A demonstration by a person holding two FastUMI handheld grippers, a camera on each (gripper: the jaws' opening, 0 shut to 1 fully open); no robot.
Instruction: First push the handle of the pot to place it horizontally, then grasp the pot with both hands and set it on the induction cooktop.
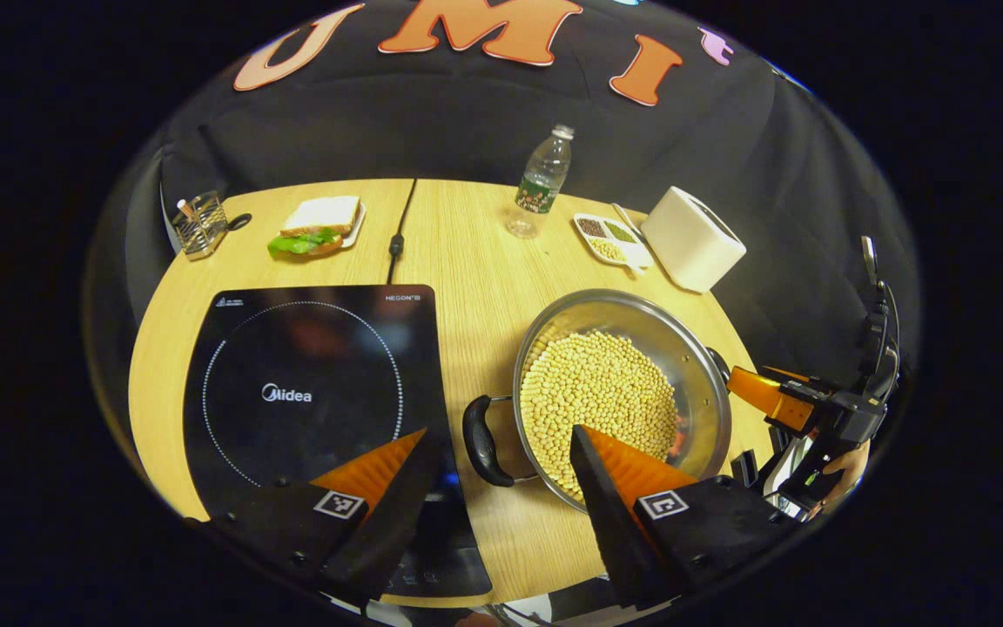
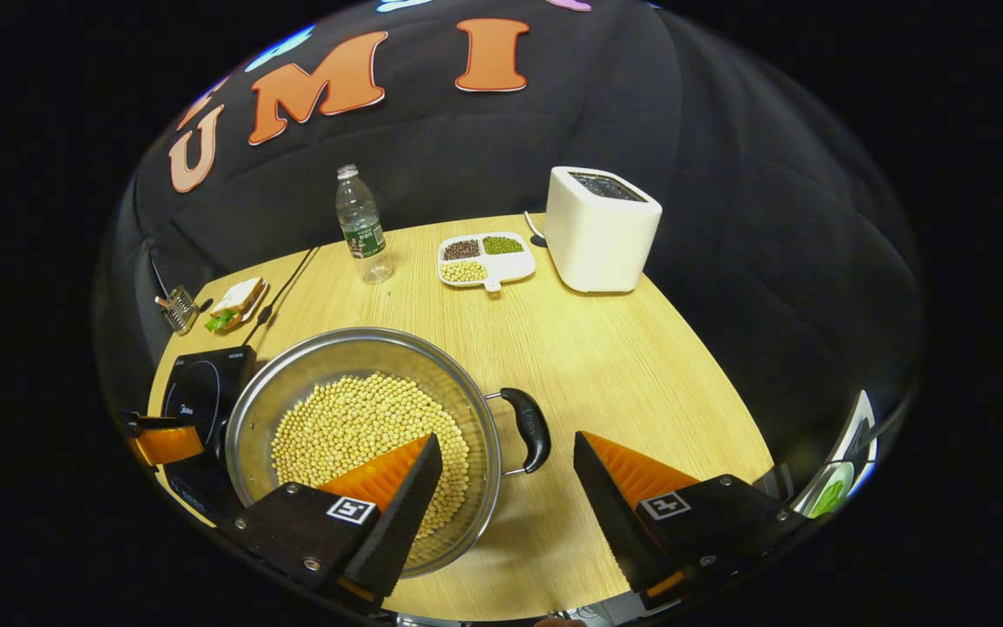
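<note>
So the pot (image 1: 619, 392) is sitting on the wooden table (image 1: 484, 252), just to the right of the induction cooktop (image 1: 310, 392) in my left gripper view, not on it yet. It's a steel pot full of pale yellow beans (image 1: 597, 401), with a black loop handle on each side. In the left gripper view one handle (image 1: 482, 440) points toward the cooktop. In the right gripper view the opposite handle (image 2: 529, 427) sticks out to the right over bare table.

My left gripper (image 1: 501, 475) has its fingers spread wide, holding nothing. The near handle sits right in the gap between them, and neither finger is touching it as far as I can see. One finger hangs over the cooktop's corner, the other over the pot's rim.

My right gripper (image 2: 506, 475) is also wide open and empty. The handle on that side is in the gap, one finger is over the beans, the other over the table. I can also see that gripper (image 1: 776, 401) from the left gripper view, at the pot's far side, with a hand (image 1: 850, 461) on it.

Further back: a water bottle (image 2: 360, 225), a divided dish of grains (image 2: 484, 259), a white toaster-like box (image 2: 602, 228), a sandwich on a plate (image 1: 320, 226) and a little wire holder (image 1: 198, 226).
</note>
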